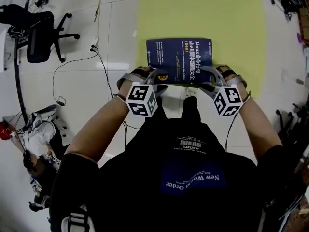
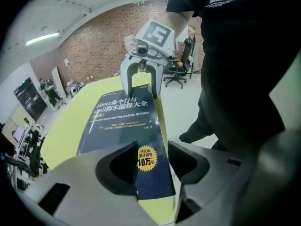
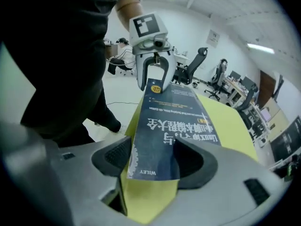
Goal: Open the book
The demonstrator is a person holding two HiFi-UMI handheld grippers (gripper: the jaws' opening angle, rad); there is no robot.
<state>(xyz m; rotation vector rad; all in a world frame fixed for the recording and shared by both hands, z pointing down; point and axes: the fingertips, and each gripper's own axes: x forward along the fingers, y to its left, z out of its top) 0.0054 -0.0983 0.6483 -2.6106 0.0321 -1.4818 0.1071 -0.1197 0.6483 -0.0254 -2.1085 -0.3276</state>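
Torso: a black T-shirt (image 1: 188, 178) is seen closest, filling the bottom of the head view.
Marker cubes: one cube (image 1: 141, 100) is carried above each wrist, and the book's near edge is partly covered by them and by the hands.
Left gripper (image 2: 153, 143): the jaws are spread and released; the book's corner with the round yellow sticker is framed between them, unclamped.
Right gripper (image 3: 153, 138): the jaws are likewise spread and nothing is gripped; the corner printed WILEY is framed between them.
Book (image 1: 179, 54): a dark blue volume is laid closed and flat on the table, close to its near edge.
Table (image 1: 203, 13): a yellow-green top is seen, bare around the book.
Surroundings: a black office chair (image 1: 41, 30) is placed well to the left, and cables (image 1: 104, 66) are trailed over the white floor (image 1: 120, 13).
Background: a brick wall (image 2: 94, 46) is seen beyond the table.
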